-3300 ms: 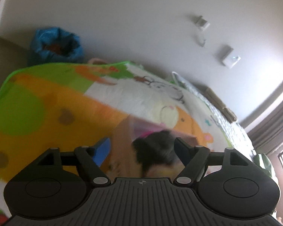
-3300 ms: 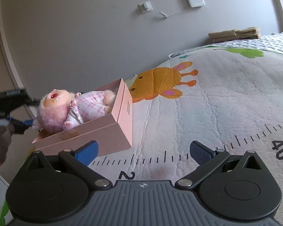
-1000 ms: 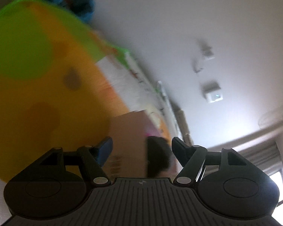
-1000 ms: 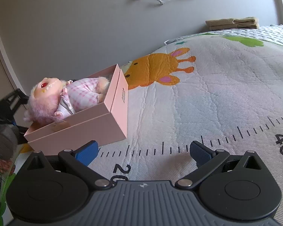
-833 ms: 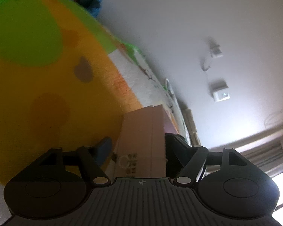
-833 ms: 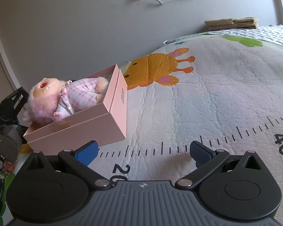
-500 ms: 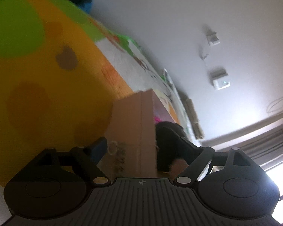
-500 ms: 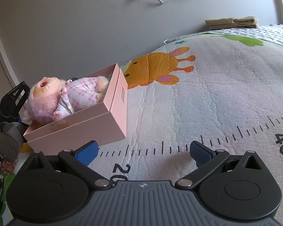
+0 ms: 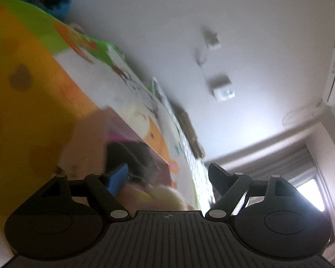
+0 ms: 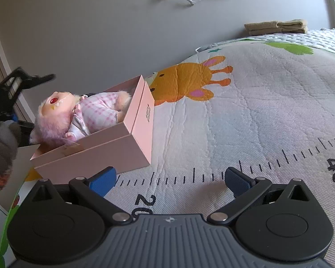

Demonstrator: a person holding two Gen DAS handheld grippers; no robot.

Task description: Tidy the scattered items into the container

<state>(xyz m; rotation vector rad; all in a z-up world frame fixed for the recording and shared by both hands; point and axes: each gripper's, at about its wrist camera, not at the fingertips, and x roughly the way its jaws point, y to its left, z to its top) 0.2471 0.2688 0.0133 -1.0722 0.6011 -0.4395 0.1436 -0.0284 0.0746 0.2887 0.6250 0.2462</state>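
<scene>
Pink plush doll (image 10: 87, 114) lying on its back inside the pink box (image 10: 105, 149), fuzzy head at the near-left end and poking over the rim, checked outfit filling the middle. Box sitting on the printed play mat (image 10: 256, 116), beside the orange bunny print (image 10: 189, 80) and just above the ruler markings. Right gripper (image 10: 168, 179) low over the mat in front of the box, jaws spread wide with nothing between them, left blue pad just short of the box's near corner. Left gripper (image 9: 168, 176) up at the box's far-left end, jaws closing but clear of everything, blurred doll head and box edge showing through the gap. Folded towels (image 10: 277, 26) resting against the grey wall (image 10: 100, 33).
</scene>
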